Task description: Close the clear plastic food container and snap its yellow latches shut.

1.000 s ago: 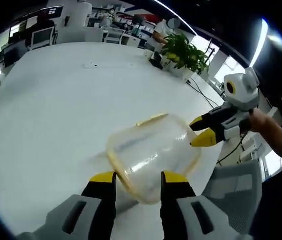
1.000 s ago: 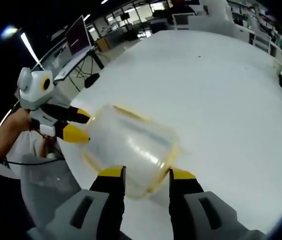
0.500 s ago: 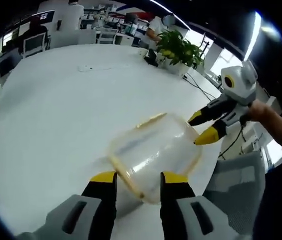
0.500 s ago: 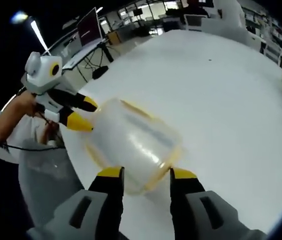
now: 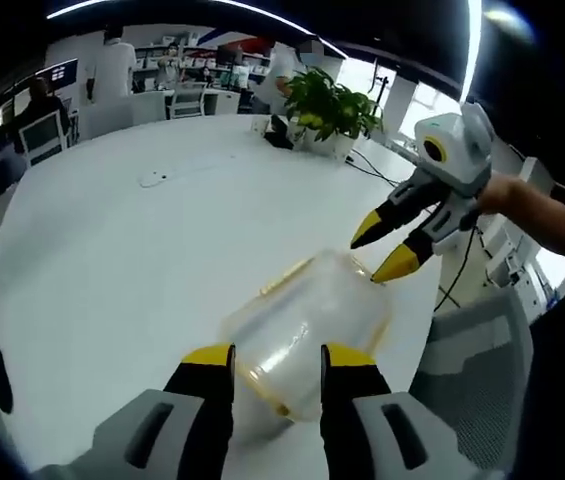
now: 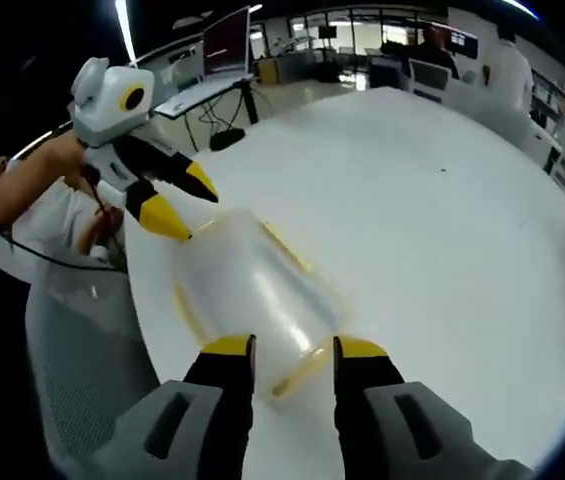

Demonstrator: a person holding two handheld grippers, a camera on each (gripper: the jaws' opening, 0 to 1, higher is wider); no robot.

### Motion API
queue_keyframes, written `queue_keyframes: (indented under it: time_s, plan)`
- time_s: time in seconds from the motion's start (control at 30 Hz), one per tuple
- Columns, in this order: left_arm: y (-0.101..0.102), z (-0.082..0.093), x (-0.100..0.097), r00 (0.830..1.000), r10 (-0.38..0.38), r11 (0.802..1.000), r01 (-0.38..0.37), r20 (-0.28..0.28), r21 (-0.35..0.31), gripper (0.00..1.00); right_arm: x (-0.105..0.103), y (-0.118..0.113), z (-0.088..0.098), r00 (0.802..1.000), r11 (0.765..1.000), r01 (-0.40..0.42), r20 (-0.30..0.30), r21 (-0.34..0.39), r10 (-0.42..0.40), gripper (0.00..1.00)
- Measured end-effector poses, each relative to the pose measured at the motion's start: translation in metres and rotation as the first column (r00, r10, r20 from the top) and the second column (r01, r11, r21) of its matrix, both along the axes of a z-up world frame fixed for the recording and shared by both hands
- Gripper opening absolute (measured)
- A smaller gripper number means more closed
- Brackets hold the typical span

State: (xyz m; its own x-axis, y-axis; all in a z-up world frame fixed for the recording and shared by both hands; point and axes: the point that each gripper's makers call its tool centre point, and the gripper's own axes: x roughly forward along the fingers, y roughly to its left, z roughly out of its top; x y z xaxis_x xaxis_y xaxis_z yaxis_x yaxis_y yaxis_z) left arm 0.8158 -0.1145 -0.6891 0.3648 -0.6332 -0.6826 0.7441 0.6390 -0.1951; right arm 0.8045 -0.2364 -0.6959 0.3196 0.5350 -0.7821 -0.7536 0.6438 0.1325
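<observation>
The clear plastic container [image 5: 307, 325] with yellow latches [image 5: 287, 277] rests on the white table [image 5: 112, 260] near its edge. My left gripper [image 5: 277, 356] is open, with one jaw on each side of the container's near end. My right gripper [image 5: 382, 247] comes in from the right, open, its lower tip at the container's far corner. In the right gripper view the container [image 6: 252, 295] runs away from my open right gripper [image 6: 293, 347]. At its far end the left gripper [image 6: 184, 203] is open, held by a hand.
A grey mesh chair [image 5: 472, 370] stands off the table edge beside the container, seen also as the chair [image 6: 82, 360]. A potted plant [image 5: 332, 105] and a small object [image 5: 152, 178] sit on the far table. Desks, monitors and people fill the background.
Both cameras have swung and tilted, so the container now points more away from each. The grippers stay open at its two ends; the right one has lifted slightly above the corner.
</observation>
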Motion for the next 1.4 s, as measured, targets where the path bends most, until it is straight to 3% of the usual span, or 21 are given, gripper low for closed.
queue_keyframes:
  time_s: [0.2, 0.43, 0.77, 1.03, 1.17, 1.4]
  plan:
    - [-0.015, -0.003, -0.003, 0.997, -0.074, 0.997, 0.074, 0.020, 0.006, 0.24, 0.009, 0.013, 0.004, 0.987, 0.990, -0.137, 0.076, -0.028, 0.139, 0.16]
    - [-0.036, -0.007, -0.010, 0.985, -0.166, 0.986, 0.165, 0.043, 0.014, 0.20, 0.012, 0.036, 0.006, 0.977, 0.980, -0.200, 0.073, 0.004, 0.199, 0.14]
    - [-0.054, -0.015, -0.024, 0.958, -0.286, 0.958, 0.285, 0.020, 0.037, 0.19, 0.013, 0.059, -0.003, 0.940, 0.944, -0.331, 0.087, -0.007, 0.330, 0.19]
    - [-0.057, -0.014, -0.034, 0.945, -0.326, 0.945, 0.325, 0.022, 0.045, 0.19, 0.021, 0.062, -0.004, 0.929, 0.933, -0.360, 0.086, -0.023, 0.361, 0.24]
    - [-0.058, -0.016, -0.042, 0.924, -0.380, 0.924, 0.376, 0.047, 0.075, 0.22, 0.023, 0.062, -0.007, 0.923, 0.925, -0.379, 0.070, -0.026, 0.380, 0.30]
    - [-0.061, -0.017, -0.052, 0.891, -0.443, 0.894, 0.432, 0.098, 0.116, 0.26, 0.027, 0.065, -0.011, 0.895, 0.896, -0.443, 0.037, -0.030, 0.444, 0.36]
